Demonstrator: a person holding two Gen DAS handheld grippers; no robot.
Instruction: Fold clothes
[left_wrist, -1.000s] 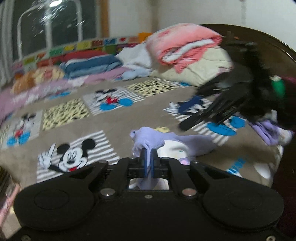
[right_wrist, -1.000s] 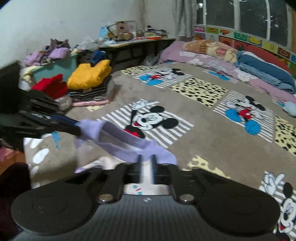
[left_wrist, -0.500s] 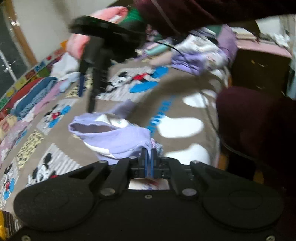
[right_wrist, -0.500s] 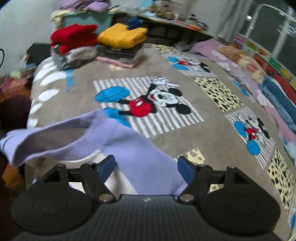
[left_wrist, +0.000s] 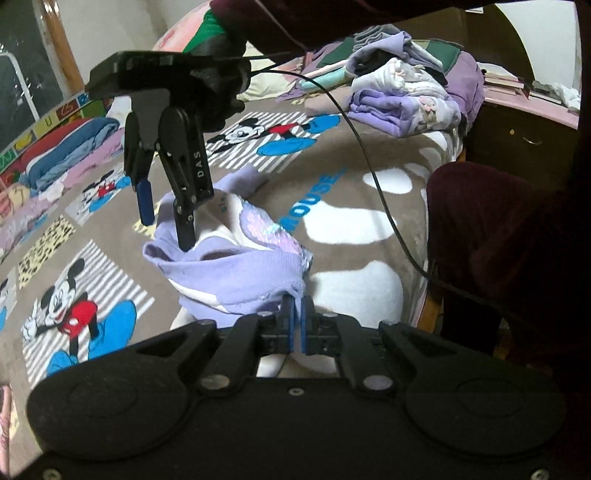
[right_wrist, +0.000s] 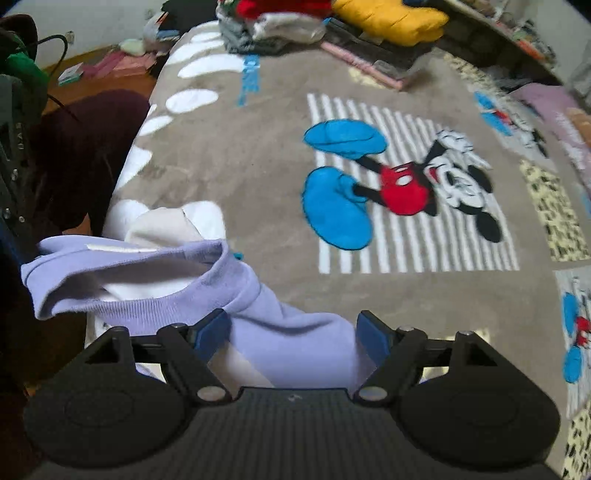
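A lavender and white sweatshirt (left_wrist: 236, 269) lies bunched near the bed's edge on the Mickey Mouse blanket (left_wrist: 351, 177). My left gripper (left_wrist: 295, 306) is shut on a pinch of its lavender hem, lifting that corner. My right gripper (left_wrist: 165, 229) hangs over the far side of the sweatshirt, pointing steeply down, and its jaws stand open. One of its fingers touches the rim of the cloth. In the right wrist view the sweatshirt (right_wrist: 147, 291) runs between the blue pads of the right gripper (right_wrist: 291, 332), which stand apart from it.
A heap of purple clothes (left_wrist: 406, 99) sits at the bed's far corner. Folded red and yellow stacks (right_wrist: 388, 18) lie at the other end. A person's dark red leg (left_wrist: 480, 221) is beside the bed, and a black cable (left_wrist: 369, 147) hangs across it. Rolled bedding (left_wrist: 66, 147) lines the window side.
The right gripper let go of the sweatshirt, opened its jaws wide and tipped downward over it. The left gripper carried its pinched hem toward the bed's edge and lower.
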